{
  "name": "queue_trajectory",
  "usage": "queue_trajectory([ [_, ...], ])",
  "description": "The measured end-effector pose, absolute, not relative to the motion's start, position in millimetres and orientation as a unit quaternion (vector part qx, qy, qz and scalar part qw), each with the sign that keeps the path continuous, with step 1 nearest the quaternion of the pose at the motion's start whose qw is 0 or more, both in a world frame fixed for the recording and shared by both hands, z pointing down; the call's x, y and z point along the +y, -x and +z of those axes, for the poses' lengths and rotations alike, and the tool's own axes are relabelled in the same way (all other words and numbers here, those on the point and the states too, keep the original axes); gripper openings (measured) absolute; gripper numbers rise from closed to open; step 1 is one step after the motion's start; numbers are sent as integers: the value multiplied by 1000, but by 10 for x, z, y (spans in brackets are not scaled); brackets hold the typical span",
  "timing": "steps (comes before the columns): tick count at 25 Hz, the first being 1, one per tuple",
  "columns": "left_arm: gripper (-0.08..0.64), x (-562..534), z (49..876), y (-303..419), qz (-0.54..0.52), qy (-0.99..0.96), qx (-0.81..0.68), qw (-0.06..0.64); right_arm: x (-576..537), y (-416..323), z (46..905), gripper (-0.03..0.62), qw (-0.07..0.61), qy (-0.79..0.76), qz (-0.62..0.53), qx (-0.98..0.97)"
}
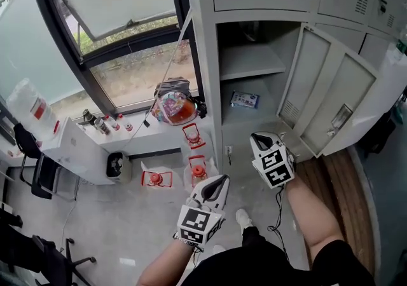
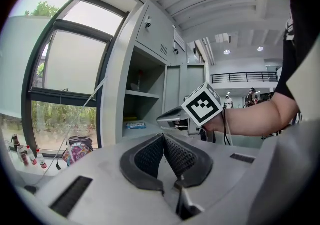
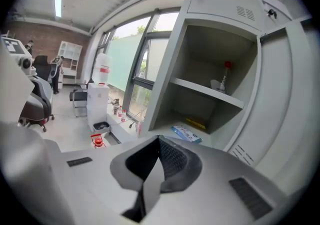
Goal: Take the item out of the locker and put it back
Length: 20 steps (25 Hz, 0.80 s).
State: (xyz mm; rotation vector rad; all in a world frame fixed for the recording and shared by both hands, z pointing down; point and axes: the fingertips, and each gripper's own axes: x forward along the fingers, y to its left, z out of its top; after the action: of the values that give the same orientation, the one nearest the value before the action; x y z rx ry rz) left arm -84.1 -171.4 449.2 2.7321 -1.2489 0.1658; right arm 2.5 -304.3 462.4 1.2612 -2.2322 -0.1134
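While the person stands facing the open locker, the left gripper [image 1: 215, 184] sits nearest in the head view, just above the dark shorts [image 1: 267, 265]. Its two jaws are pressed together at the tips with nothing between them. A little further up and to the right, the right gripper [image 1: 258, 139] points toward the locker mouth. Its jaws are pressed together too, holding nothing. Neither tool touches anything.

Beyond them stands the grey locker [image 1: 205, 75], its door [image 1: 331, 97] swung wide to the right. And there is the item: a flat blue packet [image 1: 244, 100] lying on the floor of the lower compartment, well apart from both grippers. Above it runs a shelf [image 1: 249, 62], and the right gripper view catches a small red-topped object [image 3: 227, 65] standing on it.

Off to the left, a colourful bag [image 1: 174, 108] rests on the low ledge under the window [image 1: 121, 30], with red-framed objects [image 1: 156, 178] on the floor below.
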Motion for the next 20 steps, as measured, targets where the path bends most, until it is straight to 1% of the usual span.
queue_trajectory([
  [11, 15, -1140, 4519, 967, 51, -911, -402, 71, -2042, 35, 4547, 52, 234, -493, 3, -838],
  [17, 15, -1029, 4461, 924, 40, -908, -409, 76, -1740, -26, 4520, 52, 204, -493, 36, -845],
  [20, 15, -985, 4456, 864, 47, -906, -415, 65, -1628, -78, 4482, 52, 194, -487, 42, -850],
])
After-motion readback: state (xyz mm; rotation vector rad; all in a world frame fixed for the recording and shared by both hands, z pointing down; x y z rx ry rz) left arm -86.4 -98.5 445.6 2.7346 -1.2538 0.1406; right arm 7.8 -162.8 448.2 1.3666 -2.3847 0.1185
